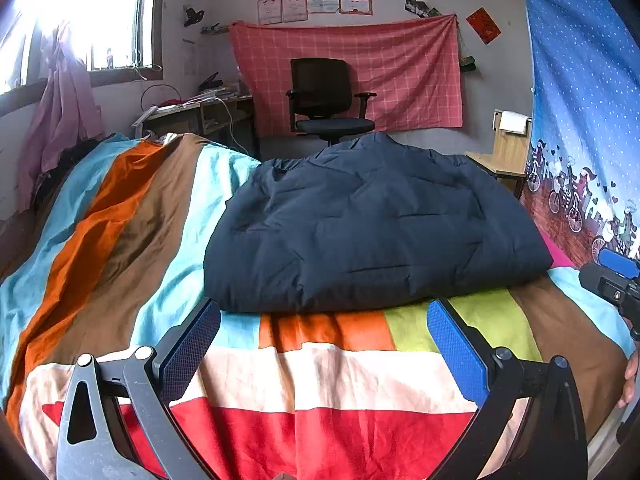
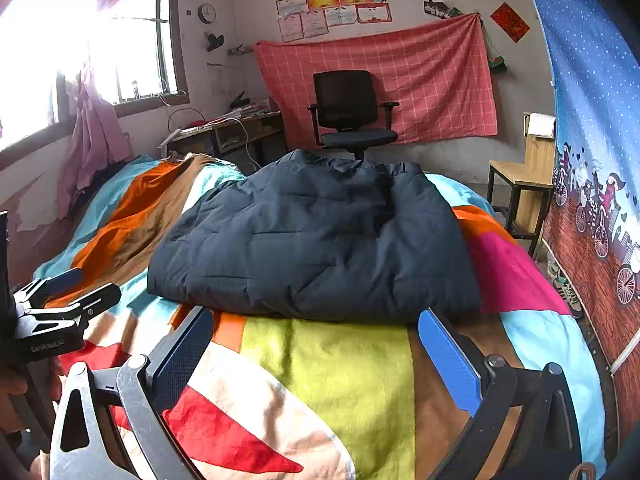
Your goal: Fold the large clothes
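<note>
Both tools sit nearest the cams: left gripper (image 1: 324, 344) w/ jaws spread wide, nothing between them, hovering over the striped bedspread (image 1: 320, 380), not touching fabric as far as I can tell. Right gripper (image 2: 316, 354) same: spread wide, empty, above the bedspread's green/brown patches. Each shows at the edge of the other's view, so they're side by side, apart.

Just beyond the fingertips lies the navy padded jacket (image 1: 372, 224), already a bulky folded bundle on the bed, near edge facing the grippers.

Risks, my guess: puffy fill may spring open if a fold is pinched shallow; slick shell can slip from the pads; a low grab could catch the bedspread too & drag it. Uneven lift btwn the two sides would skew the fold.

Further back: office chair (image 1: 330, 100) and pink checked cloth (image 1: 400, 68) on the wall.
</note>
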